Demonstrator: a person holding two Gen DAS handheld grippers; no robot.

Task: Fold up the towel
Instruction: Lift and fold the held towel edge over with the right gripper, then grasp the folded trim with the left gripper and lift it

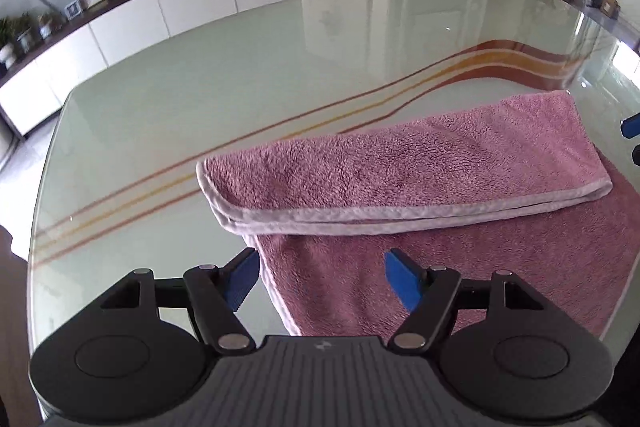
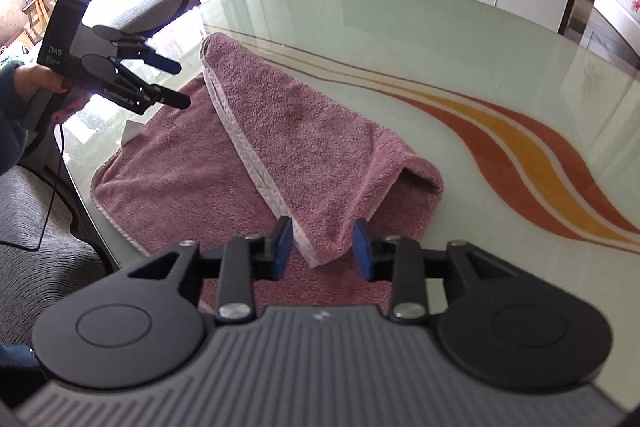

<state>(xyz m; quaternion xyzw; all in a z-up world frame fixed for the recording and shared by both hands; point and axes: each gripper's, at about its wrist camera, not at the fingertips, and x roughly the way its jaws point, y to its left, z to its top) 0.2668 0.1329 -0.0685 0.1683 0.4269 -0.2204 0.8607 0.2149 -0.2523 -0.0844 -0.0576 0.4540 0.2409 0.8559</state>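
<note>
A pink towel [image 1: 400,167] with a pale hem lies on the glass table [image 1: 240,87], its far part folded back over the near layer as a long flap. My left gripper [image 1: 322,279] hovers open over the towel's near left edge, with nothing between its fingers. In the right wrist view, the towel [image 2: 300,131] runs away from me. My right gripper [image 2: 322,249] stands partly open, its jaws either side of the flap's hemmed corner. A hand holds the left gripper [image 2: 178,85] above the towel's far end. One blue right pad [image 1: 631,126] shows at the frame edge.
The table [image 2: 400,27] has orange and yellow wavy stripes [image 2: 520,155] beside the towel. A white sideboard [image 1: 160,7] with small ornaments runs along the wall. A grey upholstered seat [image 2: 40,227] and a black cable [image 2: 56,195] lie off the table's edge.
</note>
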